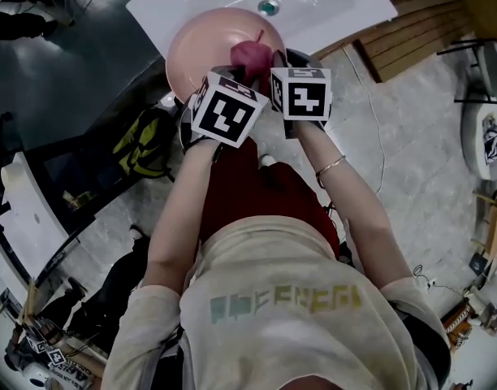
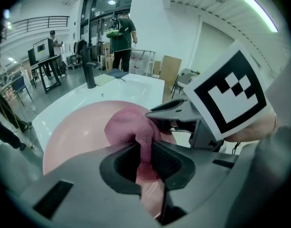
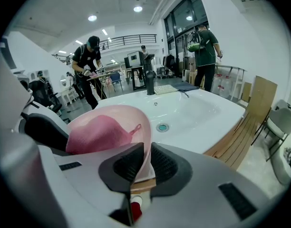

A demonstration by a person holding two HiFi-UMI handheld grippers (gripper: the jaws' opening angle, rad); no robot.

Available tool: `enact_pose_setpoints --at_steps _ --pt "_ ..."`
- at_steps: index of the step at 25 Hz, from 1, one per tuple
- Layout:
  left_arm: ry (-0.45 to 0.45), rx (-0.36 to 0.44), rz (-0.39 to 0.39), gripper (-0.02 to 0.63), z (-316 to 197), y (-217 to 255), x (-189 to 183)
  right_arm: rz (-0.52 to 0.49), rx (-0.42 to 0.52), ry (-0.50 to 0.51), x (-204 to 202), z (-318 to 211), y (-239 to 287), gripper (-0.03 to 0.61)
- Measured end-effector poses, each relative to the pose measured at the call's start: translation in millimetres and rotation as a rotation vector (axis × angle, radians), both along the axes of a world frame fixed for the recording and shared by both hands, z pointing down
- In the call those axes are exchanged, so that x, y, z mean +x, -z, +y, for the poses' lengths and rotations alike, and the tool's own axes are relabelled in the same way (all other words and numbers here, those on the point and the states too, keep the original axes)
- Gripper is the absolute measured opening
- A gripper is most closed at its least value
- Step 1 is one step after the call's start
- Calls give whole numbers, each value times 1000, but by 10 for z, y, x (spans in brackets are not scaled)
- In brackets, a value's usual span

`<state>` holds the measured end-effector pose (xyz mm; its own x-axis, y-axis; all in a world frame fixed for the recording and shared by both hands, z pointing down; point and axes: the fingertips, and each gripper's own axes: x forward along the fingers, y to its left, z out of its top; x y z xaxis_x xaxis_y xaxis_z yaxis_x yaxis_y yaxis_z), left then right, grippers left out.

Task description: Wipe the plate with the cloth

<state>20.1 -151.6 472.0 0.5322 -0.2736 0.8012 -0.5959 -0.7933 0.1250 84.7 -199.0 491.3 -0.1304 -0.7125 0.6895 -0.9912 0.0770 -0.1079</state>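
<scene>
At the near edge of the white sink we hold the pink plate tilted, its rim clamped in the right gripper. The cloth lies bunched on the plate's face, pinched in the left gripper. Bare plate extends left and ahead of those jaws.

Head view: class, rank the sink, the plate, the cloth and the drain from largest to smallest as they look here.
1. sink, though the frame cuts it off
2. plate
3. cloth
4. drain, clearly the smallest
</scene>
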Motion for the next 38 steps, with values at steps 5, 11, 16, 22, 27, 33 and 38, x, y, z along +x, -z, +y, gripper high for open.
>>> enact_pose_setpoints --at_steps 5,11,16,22,27,33,38 --pt "-33 17 -52 67 128 -38 -109 10 2 6 -12 25 19 67" --pt "-26 12 -80 69 186 -62 -319 14 10 14 -8 8 14 67" --pt "-12 19 -99 69 180 -71 -470 25 8 12 -18 7 26 67" --pt "0 31 -145 69 157 -73 -633 20 17 19 -20 1 14 67" --pt "23 52 -184 68 119 -48 -804 20 14 19 -11 45 30 67" --pt "63 72 -220 67 -6 -37 -1010 26 12 14 4 36 32 67" --pt "98 81 -227 69 -103 -24 -1141 22 9 16 -17 39 7 67"
